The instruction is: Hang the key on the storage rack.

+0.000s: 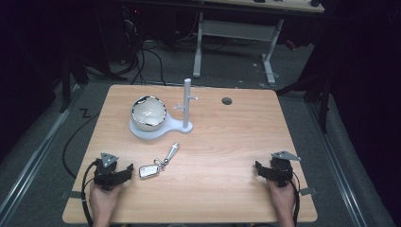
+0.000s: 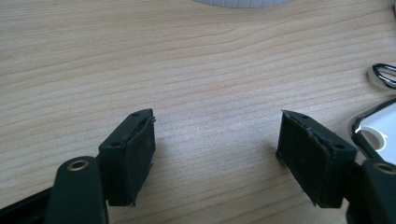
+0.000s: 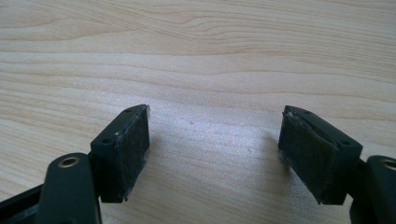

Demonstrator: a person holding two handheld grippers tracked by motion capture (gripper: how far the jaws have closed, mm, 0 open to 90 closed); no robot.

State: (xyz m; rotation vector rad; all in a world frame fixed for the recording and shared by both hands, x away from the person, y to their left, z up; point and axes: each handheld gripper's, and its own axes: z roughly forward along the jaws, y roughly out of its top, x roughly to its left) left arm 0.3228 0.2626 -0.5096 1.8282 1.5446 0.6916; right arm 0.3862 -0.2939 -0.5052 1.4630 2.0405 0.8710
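Both tongs, left (image 1: 124,173) & right (image 1: 261,169), apart, empty; key fob (image 1: 149,171) just beside left.

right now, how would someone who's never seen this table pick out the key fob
Start at the white stand with the bowl and the upright post, on the left half of the table. Come toward the near edge, to the left gripper. The key fob lies flat just off its jaws: a small pale rounded rectangle, ringed to a slim silver bar angling toward the stand.

No readable text, labels or numbers anywhere.
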